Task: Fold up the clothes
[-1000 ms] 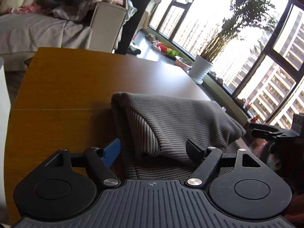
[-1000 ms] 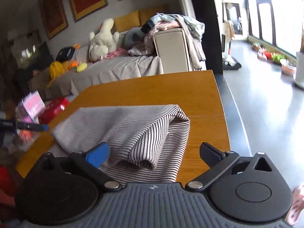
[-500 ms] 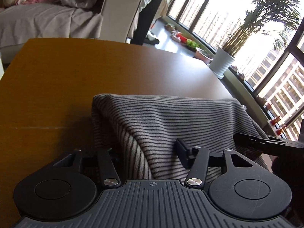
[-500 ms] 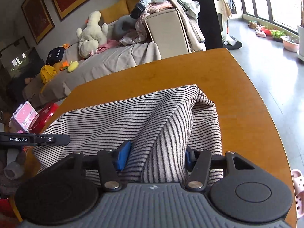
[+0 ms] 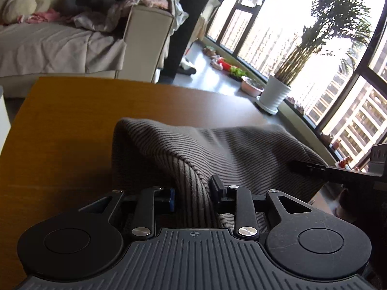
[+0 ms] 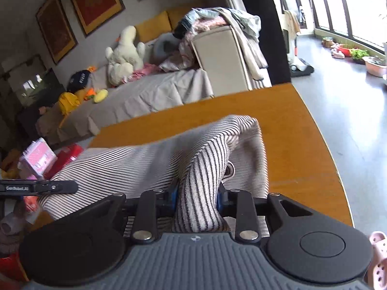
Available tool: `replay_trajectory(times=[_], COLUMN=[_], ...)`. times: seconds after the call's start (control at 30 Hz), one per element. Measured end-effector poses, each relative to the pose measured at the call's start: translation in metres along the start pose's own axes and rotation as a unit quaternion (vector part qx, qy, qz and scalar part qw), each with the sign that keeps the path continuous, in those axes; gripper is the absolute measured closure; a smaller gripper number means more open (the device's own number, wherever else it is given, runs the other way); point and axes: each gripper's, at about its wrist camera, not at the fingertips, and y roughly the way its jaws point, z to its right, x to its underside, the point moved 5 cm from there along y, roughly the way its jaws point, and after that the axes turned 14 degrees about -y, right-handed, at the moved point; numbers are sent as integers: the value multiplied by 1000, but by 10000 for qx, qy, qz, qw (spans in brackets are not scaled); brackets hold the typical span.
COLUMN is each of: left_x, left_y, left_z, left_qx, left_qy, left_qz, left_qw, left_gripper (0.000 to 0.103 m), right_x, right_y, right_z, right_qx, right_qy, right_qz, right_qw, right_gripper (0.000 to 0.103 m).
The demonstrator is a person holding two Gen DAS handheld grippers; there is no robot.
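A grey-and-white striped garment (image 5: pixel 217 149) lies folded on the wooden table (image 5: pixel 72 120). My left gripper (image 5: pixel 192 193) is shut on a bunched fold of its near edge. In the right wrist view the striped garment (image 6: pixel 145 159) is lifted off the table (image 6: pixel 302 145) at its near side, and my right gripper (image 6: pixel 197 197) is shut on another bunched fold. Each gripper's tip shows at the edge of the other view: the right one at the left wrist view's right edge (image 5: pixel 338 169), the left one at the right wrist view's left edge (image 6: pixel 38 187).
A sofa (image 5: pixel 60 46) with soft toys and piled clothes stands beyond the table's far edge. A potted plant (image 5: pixel 275 94) stands by the windows at right. Pink and red boxes (image 6: pixel 41 159) sit off the table's left side in the right wrist view.
Both grippers went from open to shut on folds of the striped garment's near edge, and the cloth has been raised and bunched upward between them.
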Motion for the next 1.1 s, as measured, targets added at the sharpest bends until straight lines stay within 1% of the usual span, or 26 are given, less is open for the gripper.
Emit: replay_trajectory(times=[0.03,0.07,0.13,0.17,0.2,0.23,0.27,0.3,0.33,0.37,0.47,0.5,0.53,0.57,0.6,0.63,0.67,0.7,0.73,0.83,0.9,0.97,1.0,1.07,1.1], left_x=[7,10,8,7,3,-1,-5,-8,-10,-9,-5,1,7,13,20,24,27,27,27,18,11,5,3,2,1], left_y=[8,12,6,0,-13,-26,-39,-49,-57,-54,-43,-29,-16,-2,16,28,38,40,41,44,48,52,54,57,58], left_z=[-7,-10,-13,-12,-7,0,7,16,26,32,51,52,53,52,46,41,37,39,39,35,31,28,28,29,29], left_qx=[-216,-345,-343,-310,-163,-45,72,185,305,452,866,886,906,881,688,518,381,370,336,327,282,264,252,225,213], left_qy=[-21,-40,-167,-217,-196,-114,-20,126,241,236,202,110,18,-62,-86,-62,-5,168,251,227,232,236,242,272,287], left_qz=[-37,-25,97,182,383,668,944,1191,1369,1281,978,702,426,157,-45,-116,-143,-25,-31,-69,-24,21,33,37,37], left_qw=[9998,9994,9992,9991,9989,9977,9955,9926,9898,9905,9912,9935,9950,9960,9976,9986,9992,9992,9991,9992,9993,9994,9994,9994,9994], left_gripper=[65,56,50,45,39,27,19,16,12,7,7,7,7,7,7,7,6,6,6,5,4,0,0,0,0], right_x=[7,11,11,8,4,-2,-8,-14,-20,-25,-34,-33,-30,-23,-15,-8,-2,2,5,18,25,28,27,16,8], right_y=[6,9,6,4,-1,-6,-11,-15,-17,-19,-8,-1,9,22,34,35,31,29,25,9,-1,-13,-20,-32,-37], right_z=[3,6,8,7,5,2,0,-2,-3,-3,5,8,12,16,19,21,23,25,24,14,2,-14,-23,-31,-32], right_qx=[130,219,209,196,278,457,642,800,953,1106,1426,1472,1512,1640,1743,1688,1639,1576,1535,1410,1235,945,856,947,1076], right_qy=[1,52,174,140,3,-205,-418,-638,-730,-812,-793,-790,-822,-892,-952,-850,-637,-472,-390,-446,-516,-739,-899,-1199,-1304], right_qz=[-86,-97,-17,-4,73,213,358,456,538,620,613,527,327,-40,-371,-264,-180,-219,-242,-347,-443,-457,-374,-79,94], right_qw=[9999,9997,9996,9997,9996,9985,9964,9937,9913,9886,9847,9845,9845,9824,9794,9816,9843,9861,9871,9884,9900,9917,9916,9882,9856], right_gripper=[66,57,47,29,2,0,0,0,0,0,0,0,0,0,0,0,0,0,0,0,0,0,0,0,0])
